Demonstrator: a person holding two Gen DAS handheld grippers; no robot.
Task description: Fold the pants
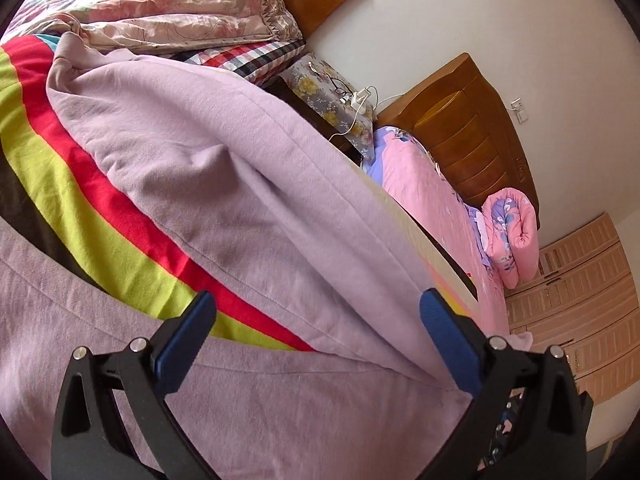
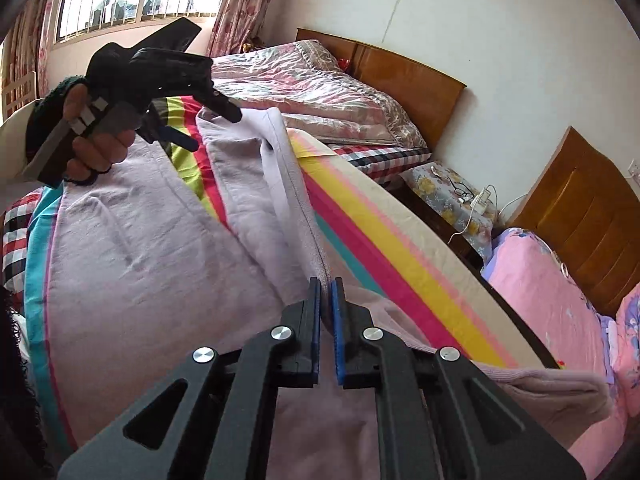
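Observation:
Lilac pants lie spread on a striped sheet on the bed; they also show in the right wrist view. My left gripper is open and empty, hovering just above the pants, with one leg running away between its fingers. In the right wrist view the left gripper hangs over the far leg end. My right gripper is shut on a raised fold of the pants along a seam.
A floral quilt and checked pillow lie at the bed's head. A nightstand with glasses and a charger stands between this bed and a pink bed. Wooden headboards line the wall.

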